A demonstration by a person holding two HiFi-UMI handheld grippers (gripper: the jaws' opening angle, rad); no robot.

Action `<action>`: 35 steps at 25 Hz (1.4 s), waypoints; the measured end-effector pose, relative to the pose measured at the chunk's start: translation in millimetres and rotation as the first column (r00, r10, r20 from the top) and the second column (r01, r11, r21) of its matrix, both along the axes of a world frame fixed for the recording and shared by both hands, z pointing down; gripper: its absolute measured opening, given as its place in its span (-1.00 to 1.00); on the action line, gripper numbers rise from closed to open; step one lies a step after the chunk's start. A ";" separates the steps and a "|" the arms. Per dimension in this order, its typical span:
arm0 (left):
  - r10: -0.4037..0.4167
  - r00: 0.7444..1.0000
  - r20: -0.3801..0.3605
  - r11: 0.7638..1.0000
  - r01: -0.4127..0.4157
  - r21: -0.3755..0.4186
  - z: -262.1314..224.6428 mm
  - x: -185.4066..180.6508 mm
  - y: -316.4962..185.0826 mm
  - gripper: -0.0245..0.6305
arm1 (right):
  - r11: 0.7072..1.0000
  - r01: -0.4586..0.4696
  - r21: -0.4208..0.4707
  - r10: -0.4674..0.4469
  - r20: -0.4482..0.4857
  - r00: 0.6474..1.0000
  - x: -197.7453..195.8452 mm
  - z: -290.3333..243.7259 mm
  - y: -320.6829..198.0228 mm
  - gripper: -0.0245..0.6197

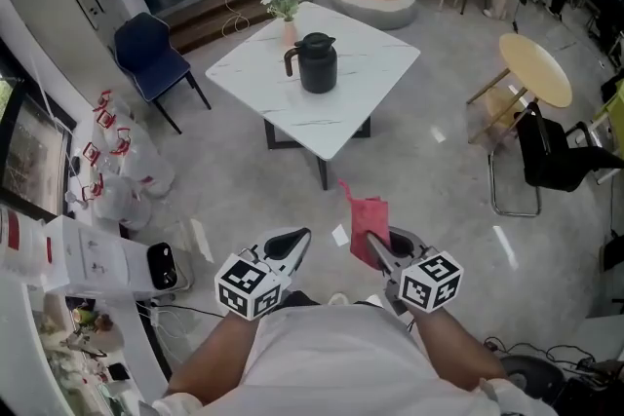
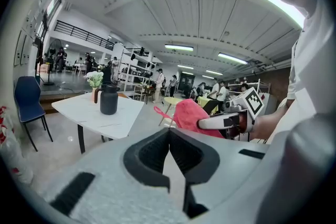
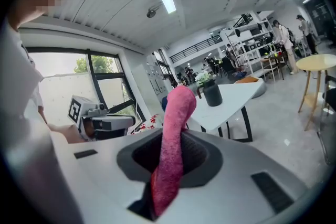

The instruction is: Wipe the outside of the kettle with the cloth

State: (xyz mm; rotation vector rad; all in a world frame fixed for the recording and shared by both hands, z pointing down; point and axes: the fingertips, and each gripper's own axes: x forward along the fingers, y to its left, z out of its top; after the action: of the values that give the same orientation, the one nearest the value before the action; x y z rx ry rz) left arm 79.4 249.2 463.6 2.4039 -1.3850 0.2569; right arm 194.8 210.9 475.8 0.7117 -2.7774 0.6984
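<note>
- Carrying the cloth (image 1: 368, 217) to the kettle (image 1: 316, 62) looks to be the step in hand; no wiping has begun, since the two are well apart.
- The kettle, dark and with its lid on, stands upright on the white table (image 1: 375, 63), just beside a vase of white flowers (image 1: 284, 3).
- The right tongs (image 1: 375, 244) are clamped on the pink cloth, which sticks up from between the jaws, as the right gripper view shows.
- The left tongs (image 1: 297, 239) are closed tip to tip with nothing between them, as the left gripper view shows.
- Both tongs are held low in front of the person, over bare floor (image 1: 244, 180) short of the table.
- The next move calls for getting within reach of the table, then laying the free flap of the cloth flat against the kettle's wall. The empty left tongs may be needed to steady the kettle, perhaps at the handle, so that it does not slide or tip.
- The far side of the kettle is hidden in every view, and its spout is hard to make out.
- The cloth itself covers the spot where the right pads bite it, so how deep the hold is cannot be told.
- The marker cubes hide the person's hands in the head view.
</note>
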 end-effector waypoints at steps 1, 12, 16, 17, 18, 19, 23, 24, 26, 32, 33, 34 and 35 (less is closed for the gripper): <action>-0.007 1.000 0.001 1.000 0.007 -0.007 0.9 -1.7 -2.1 -0.91 | 1.000 0.004 -0.003 -0.004 0.001 1.000 -0.6 0.7 -1.9 -0.71; 0.010 1.000 -0.014 0.996 -0.012 -0.085 28.9 -6.5 -33.9 -0.91 | 0.998 -0.018 -0.063 0.017 -0.010 1.000 -3.3 24.3 -29.5 -0.71; 0.042 0.999 -0.017 0.996 -0.043 -0.079 30.1 -8.4 -62.0 -0.91 | 0.997 -0.038 -0.074 0.036 -0.027 0.999 -4.5 30.4 -42.6 -0.71; 0.043 0.999 -0.020 0.996 -0.044 -0.073 28.6 -10.8 -70.0 -0.91 | 0.997 -0.039 -0.073 0.036 -0.032 0.999 -5.8 31.1 -46.1 -0.71; 0.042 0.999 -0.024 0.997 -0.043 -0.065 26.7 -13.7 -78.1 -0.91 | 0.997 -0.038 -0.073 0.036 -0.038 0.999 -7.6 31.8 -50.2 -0.71; 0.040 0.999 -0.028 0.997 -0.041 -0.058 24.8 -17.1 -85.7 -0.91 | 0.997 -0.039 -0.073 0.035 -0.044 0.998 -10.0 32.7 -55.0 -0.71; 0.037 0.999 -0.037 0.997 -0.039 -0.063 26.9 -34.3 -105.3 -0.91 | 0.996 -0.042 -0.081 0.037 -0.055 0.998 -27.1 35.8 -78.5 -0.71; 0.037 0.999 -0.036 0.997 -0.040 -0.072 30.3 -40.3 -109.2 -0.91 | 0.996 -0.041 -0.080 0.037 -0.057 0.998 -33.4 36.0 -86.2 -0.71; 0.034 0.999 -0.030 0.995 -0.037 -0.089 37.4 -55.3 -119.6 -0.91 | 0.996 -0.040 -0.077 0.036 -0.058 0.998 -47.9 35.3 -103.9 -0.71; 0.022 0.999 -0.029 0.997 -0.024 -0.079 29.1 -108.4 -175.4 -0.91 | 0.998 -0.041 -0.057 0.037 -0.069 0.997 -95.2 22.5 -161.2 -0.71; 0.026 0.999 -0.030 0.997 -0.028 -0.067 23.7 -116.2 -186.9 -0.91 | 0.998 -0.043 -0.048 0.040 -0.072 0.997 -102.8 17.7 -171.7 -0.71; 0.031 0.999 -0.031 0.998 -0.033 -0.054 18.1 -123.4 -198.6 -0.91 | 0.998 -0.048 -0.038 0.045 -0.074 0.996 -110.0 12.6 -182.8 -0.71; 0.039 0.999 -0.030 0.998 -0.040 -0.042 12.5 -130.2 -210.2 -0.91 | 0.998 -0.055 -0.029 0.052 -0.075 0.996 -117.0 7.3 -194.1 -0.71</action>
State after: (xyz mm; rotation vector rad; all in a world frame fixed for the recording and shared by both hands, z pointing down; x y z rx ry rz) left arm -50.8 39.0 476.2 2.3921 -1.3071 0.2575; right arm 77.8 16.9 483.1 0.7920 -2.6841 0.7081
